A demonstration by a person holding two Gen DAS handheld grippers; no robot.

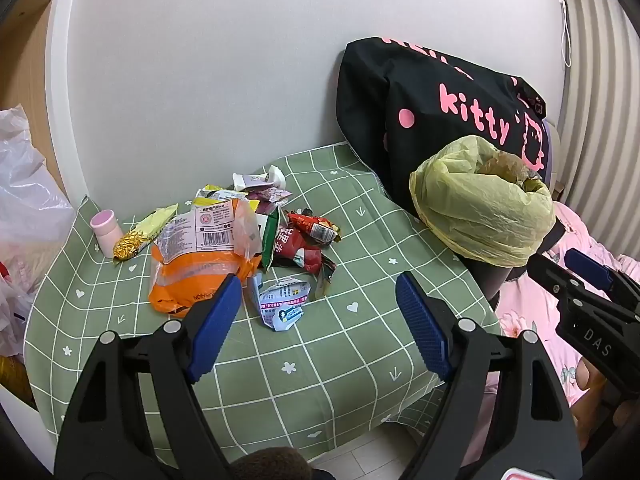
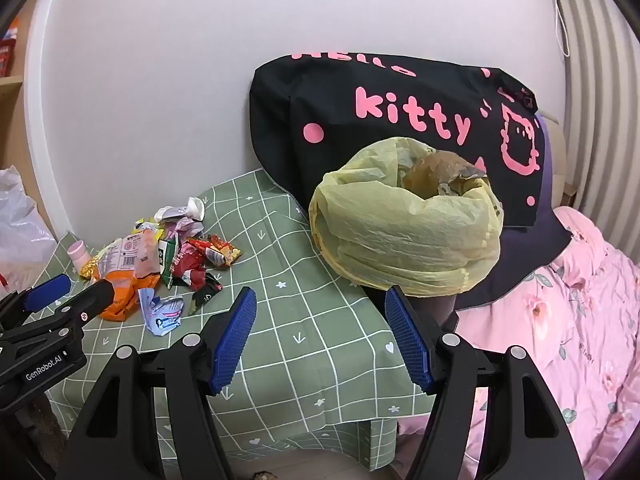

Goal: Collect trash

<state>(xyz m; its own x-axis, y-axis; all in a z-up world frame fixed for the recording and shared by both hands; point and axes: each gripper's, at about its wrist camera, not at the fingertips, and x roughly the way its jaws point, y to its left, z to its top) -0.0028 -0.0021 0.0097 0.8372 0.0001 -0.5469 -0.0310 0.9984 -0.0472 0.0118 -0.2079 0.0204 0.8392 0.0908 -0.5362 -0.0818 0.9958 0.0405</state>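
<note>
Left wrist: both claws, left claw and right claw, spread empty; crumpled blue wrapper may slide on counter cloth if pinched shallow.

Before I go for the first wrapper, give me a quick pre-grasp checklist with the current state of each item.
1. Left gripper open and empty: ok.
2. Right gripper open and empty: ok.
3. Nearest piece, the crumpled blue-white wrapper, lies free on the green checked tablecloth ahead of the left gripper: ok.
4. Bin with yellow liner has its mouth open: ok.
5. Room left in the bin: cannot tell; brown waste shows near the rim.
6. Pink bottle stands beside the wrapper pile; trash or not: cannot tell.
</note>
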